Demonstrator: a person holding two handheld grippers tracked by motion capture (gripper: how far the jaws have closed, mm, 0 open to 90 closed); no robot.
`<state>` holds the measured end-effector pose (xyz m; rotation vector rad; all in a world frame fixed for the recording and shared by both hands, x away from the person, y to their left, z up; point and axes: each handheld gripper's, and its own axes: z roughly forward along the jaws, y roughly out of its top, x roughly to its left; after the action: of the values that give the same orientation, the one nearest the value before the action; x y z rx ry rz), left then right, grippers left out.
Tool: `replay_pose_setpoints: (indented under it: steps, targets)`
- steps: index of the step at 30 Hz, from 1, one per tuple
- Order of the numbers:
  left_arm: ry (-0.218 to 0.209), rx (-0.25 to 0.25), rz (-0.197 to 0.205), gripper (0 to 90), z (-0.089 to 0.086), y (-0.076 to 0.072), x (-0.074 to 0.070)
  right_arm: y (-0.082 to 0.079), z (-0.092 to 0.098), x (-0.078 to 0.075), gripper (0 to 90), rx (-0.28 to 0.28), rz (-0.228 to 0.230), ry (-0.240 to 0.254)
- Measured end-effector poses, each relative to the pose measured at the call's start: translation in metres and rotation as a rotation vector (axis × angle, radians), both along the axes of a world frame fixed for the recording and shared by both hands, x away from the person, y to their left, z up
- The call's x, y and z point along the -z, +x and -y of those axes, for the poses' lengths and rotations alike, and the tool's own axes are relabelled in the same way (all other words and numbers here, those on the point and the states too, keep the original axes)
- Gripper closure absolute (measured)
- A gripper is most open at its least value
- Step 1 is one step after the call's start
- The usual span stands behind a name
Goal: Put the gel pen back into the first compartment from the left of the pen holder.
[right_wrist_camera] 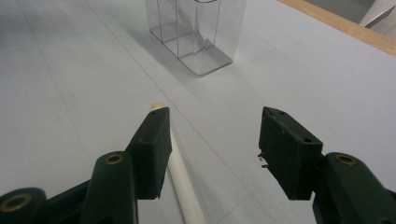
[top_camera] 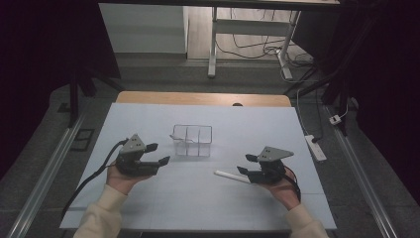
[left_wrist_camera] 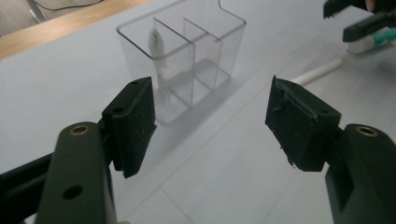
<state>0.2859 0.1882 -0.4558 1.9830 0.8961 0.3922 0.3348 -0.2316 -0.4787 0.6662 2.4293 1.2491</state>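
Observation:
A clear container (top_camera: 192, 140) with three compartments stands upright mid-table on the white mat (top_camera: 148, 198). A small white item (left_wrist_camera: 156, 43) leans in its end compartment. A white stick (top_camera: 231, 175) lies flat on the mat to the container's front right. My left gripper (top_camera: 158, 153) hovers left of the container, jaws open and empty, facing the container (left_wrist_camera: 182, 60). My right gripper (top_camera: 246, 164) is open at the stick's right end. In the right gripper view the stick (right_wrist_camera: 180, 177) lies on the mat just inside one jaw of my right gripper (right_wrist_camera: 212, 140), with no pad pressing on it.
The table's wooden edge (top_camera: 198, 98) shows beyond the mat. A black cable (top_camera: 94, 176) trails from the left gripper toward the front left. A white power strip (top_camera: 315, 147) lies on the floor to the right, and desk legs (top_camera: 213, 44) stand beyond the table.

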Motion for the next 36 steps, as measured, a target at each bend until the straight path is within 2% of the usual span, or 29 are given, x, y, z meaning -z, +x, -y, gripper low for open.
replay_pose_setpoints:
  steps: [14, 17, 26, 36]
  targets:
    - [0.020, 0.000, -0.017, 33.3, -0.006, -0.024, 0.022, 0.000, 0.003, -0.001, 43.0, 0.009, 0.008, -0.013]
    - [0.031, 0.000, -0.024, 33.2, -0.006, -0.027, 0.027, 0.001, 0.003, -0.001, 43.0, 0.009, 0.008, -0.011]
    - [0.031, 0.009, -0.046, 33.1, -0.006, -0.030, 0.036, 0.002, 0.006, -0.001, 42.8, 0.009, 0.004, -0.013]
    - [0.044, 0.012, -0.056, 32.5, -0.007, -0.034, 0.041, 0.003, 0.004, 0.002, 41.1, -0.002, -0.014, -0.030]
